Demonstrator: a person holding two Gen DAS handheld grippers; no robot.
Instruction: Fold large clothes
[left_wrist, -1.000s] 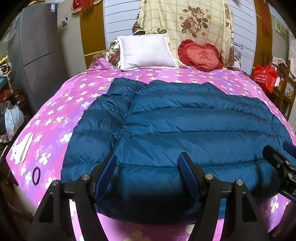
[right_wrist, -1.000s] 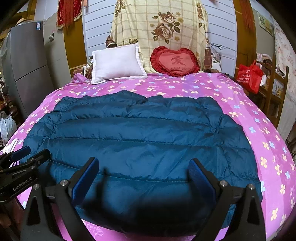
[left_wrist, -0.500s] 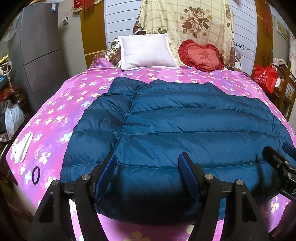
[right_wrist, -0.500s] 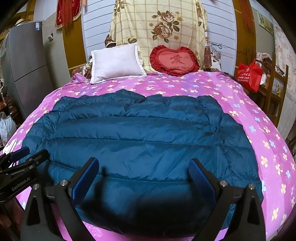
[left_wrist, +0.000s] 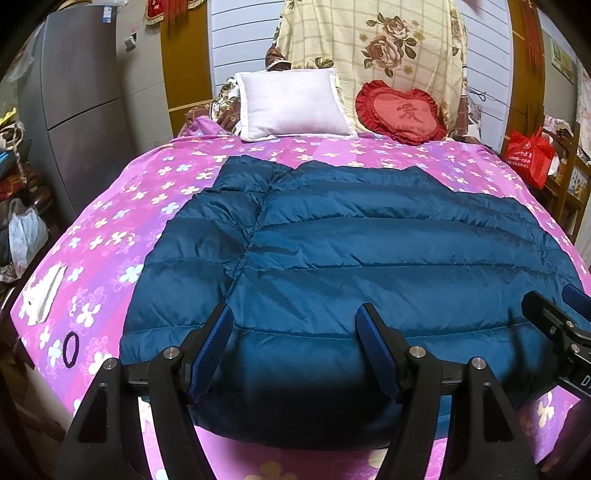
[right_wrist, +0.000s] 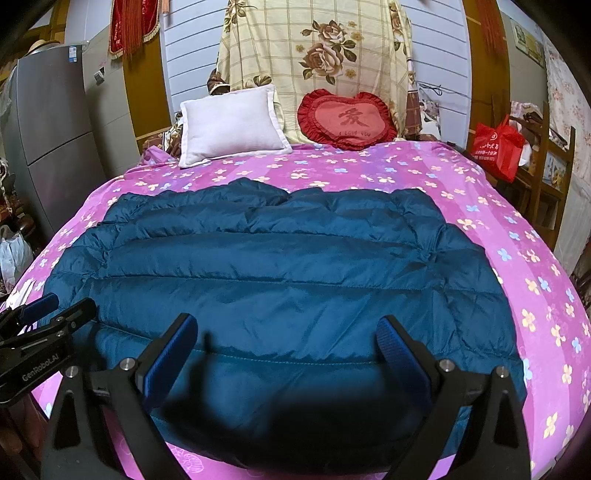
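A dark teal quilted down jacket (left_wrist: 369, 251) lies flat on the pink flowered bed (left_wrist: 122, 218), its hem toward me; it also shows in the right wrist view (right_wrist: 280, 280). My left gripper (left_wrist: 295, 325) is open and empty, hovering just above the hem's left half. My right gripper (right_wrist: 286, 336) is open and empty above the hem's right half. The right gripper's fingers (left_wrist: 546, 317) show at the right edge of the left wrist view; the left gripper's fingers (right_wrist: 55, 317) show at the left edge of the right wrist view.
A white pillow (left_wrist: 291, 105) and a red heart cushion (left_wrist: 400, 112) lean at the headboard. A black hair tie (left_wrist: 70, 349) and a white packet (left_wrist: 44, 295) lie on the bed's left side. A grey fridge (left_wrist: 81, 110) stands left, a red bag (left_wrist: 530, 157) right.
The right wrist view has risen and pulled back a little from the jacket. The left gripper has barely moved. Both stay open.
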